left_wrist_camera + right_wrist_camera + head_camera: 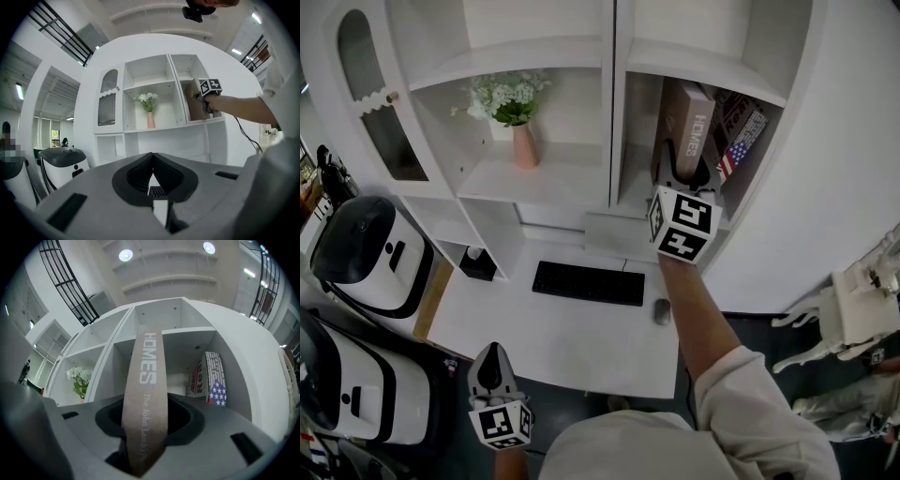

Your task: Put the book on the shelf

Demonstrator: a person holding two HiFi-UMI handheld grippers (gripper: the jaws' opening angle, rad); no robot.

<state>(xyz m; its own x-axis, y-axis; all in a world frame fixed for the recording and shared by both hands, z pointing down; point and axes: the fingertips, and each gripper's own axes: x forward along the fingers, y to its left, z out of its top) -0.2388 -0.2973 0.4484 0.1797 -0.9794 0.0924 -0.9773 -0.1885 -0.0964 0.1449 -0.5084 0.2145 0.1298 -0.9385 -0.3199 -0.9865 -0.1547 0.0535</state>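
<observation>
A brown book (687, 127) with "HOMES" on its spine stands upright in the right-hand compartment of the white shelf unit (614, 112), near its left wall. My right gripper (696, 173) is shut on the book's lower spine (147, 390), which fills the middle of the right gripper view. The gripper hides the book's bottom edge, so I cannot tell whether it rests on the shelf board. My left gripper (492, 361) hangs low at the desk's front edge, shut with nothing in it (152, 157), pointing level at the shelves.
A book with a flag cover (741, 136) leans against the compartment's right wall. A pink vase of white flowers (523, 141) stands in the middle compartment. On the desk (562, 342) lie a keyboard (589, 282) and a mouse (662, 311). White machines (366, 248) stand left, a white chair (853, 309) right.
</observation>
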